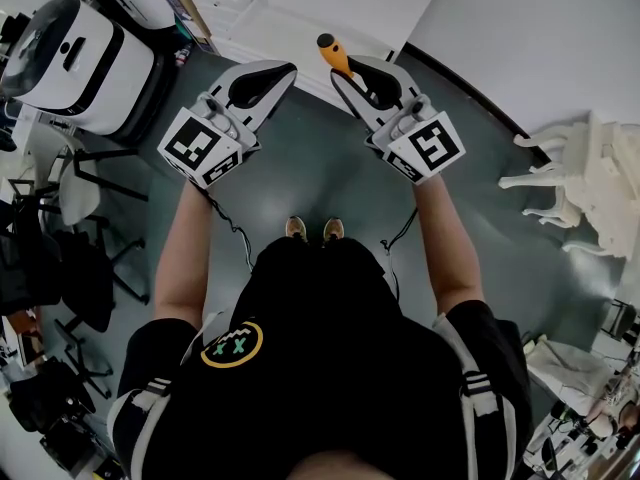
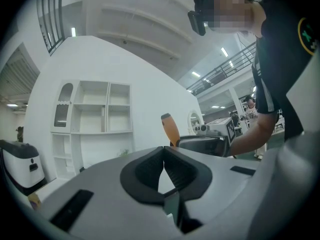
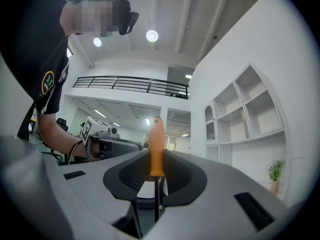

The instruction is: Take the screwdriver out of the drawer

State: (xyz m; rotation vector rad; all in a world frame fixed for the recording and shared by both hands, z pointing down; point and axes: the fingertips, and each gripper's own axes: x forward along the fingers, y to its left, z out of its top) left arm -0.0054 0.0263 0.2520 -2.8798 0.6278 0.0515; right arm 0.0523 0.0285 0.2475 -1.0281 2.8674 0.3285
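The screwdriver [image 1: 335, 55] has an orange handle and a thin dark shaft. My right gripper [image 1: 348, 74] is shut on it and holds it in the air, handle pointing away from the person. In the right gripper view the handle [image 3: 156, 148] stands upright between the dark pads, with the shaft running down behind them. My left gripper [image 1: 281, 72] hangs beside it to the left, shut with nothing in it; its pads [image 2: 175, 170] meet at the tips. In the left gripper view the orange handle [image 2: 170, 129] shows above the right gripper's body.
A white cabinet [image 1: 300, 8] stands ahead of the person and white open shelves [image 2: 95, 129] line the wall. A white machine [image 1: 80, 58] and black chairs [image 1: 60, 268] are at left, white furniture [image 1: 590, 178] at right. Grey floor lies below both grippers.
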